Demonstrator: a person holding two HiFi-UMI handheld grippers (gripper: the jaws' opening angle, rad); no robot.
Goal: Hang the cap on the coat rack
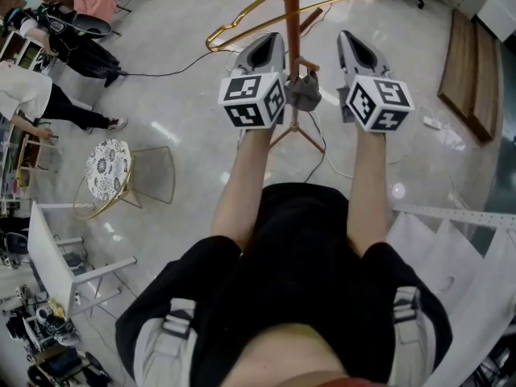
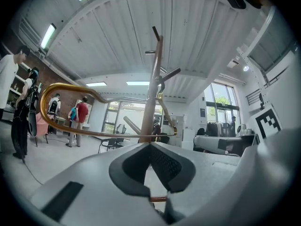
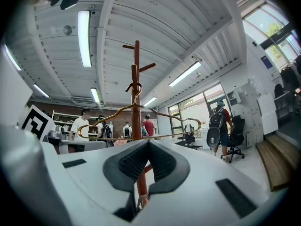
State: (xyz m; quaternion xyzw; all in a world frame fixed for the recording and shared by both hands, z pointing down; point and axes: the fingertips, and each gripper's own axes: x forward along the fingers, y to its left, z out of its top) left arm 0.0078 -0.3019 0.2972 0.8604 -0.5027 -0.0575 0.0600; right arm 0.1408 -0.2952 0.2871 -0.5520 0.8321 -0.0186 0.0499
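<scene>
Wood rack (image 2: 153, 93) x1 | gold hanger (image 2: 66, 85) x1 | grey cap (image 1: 304, 93) x1 | L gripper (image 2: 150, 143), R gripper (image 3: 148, 141): fingers clenched

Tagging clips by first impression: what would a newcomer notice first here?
The left gripper and right gripper, both shut and empty, flank the brown rack pole. A gold hanger hangs on the rack, and a grey thing, possibly the cap, sits against the pole between the grippers.
</scene>
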